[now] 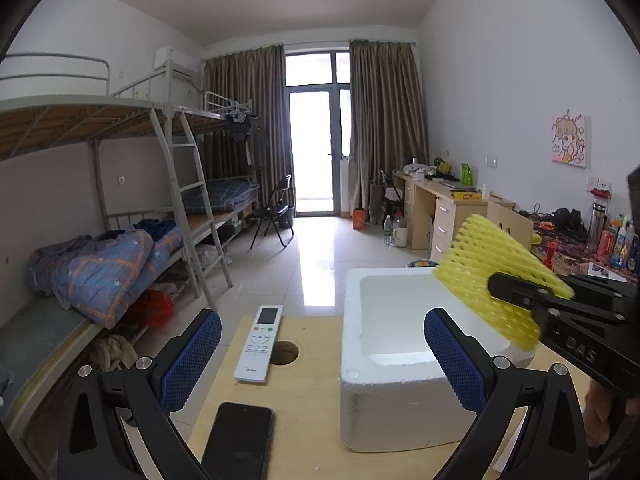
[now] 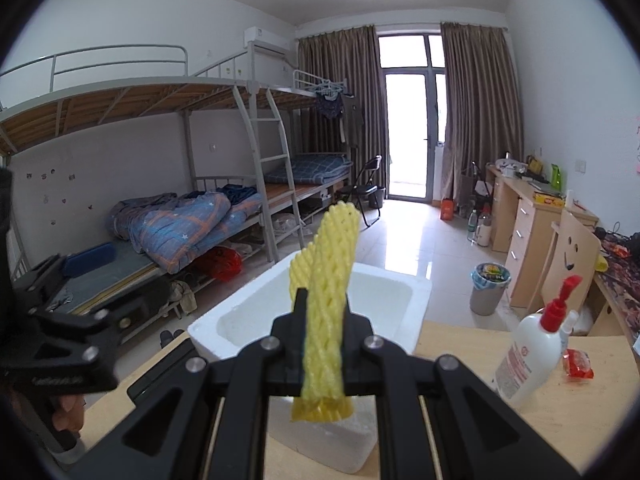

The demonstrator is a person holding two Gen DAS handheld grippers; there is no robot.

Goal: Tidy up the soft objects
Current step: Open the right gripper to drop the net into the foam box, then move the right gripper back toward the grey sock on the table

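- One white foam box (image 1: 400, 384) sits on the table (image 1: 312, 412), open side up and with nothing visible inside. It looks light, so a knock from either tool could, I judge, push it across the table or off the far edge.
- One yellow foam net sleeve (image 2: 326, 320), the soft thing of the task, is clamped in the right tongs (image 2: 324, 344) and held in the air above the box opening. The jaws are nearly shut and pinch it low down, with a short stub below and the long part above.
- The sleeve is a flattened tube of springy lattice, bright yellow, with diamond-shaped holes. It leans over at the top.
- Likely trouble: let go too high, so light a piece could bounce or drift and land on the rim or the table instead of inside. The mesh could also snag on a jaw and cling when the tongs open.
- The left tongs (image 1: 320, 364) stand wide open and hold nothing, close in front of the box.
- A white remote (image 1: 259, 344) and a dark phone (image 1: 240, 440) lie on the table left of the box, where a low sweep of the left tongs could shove them.
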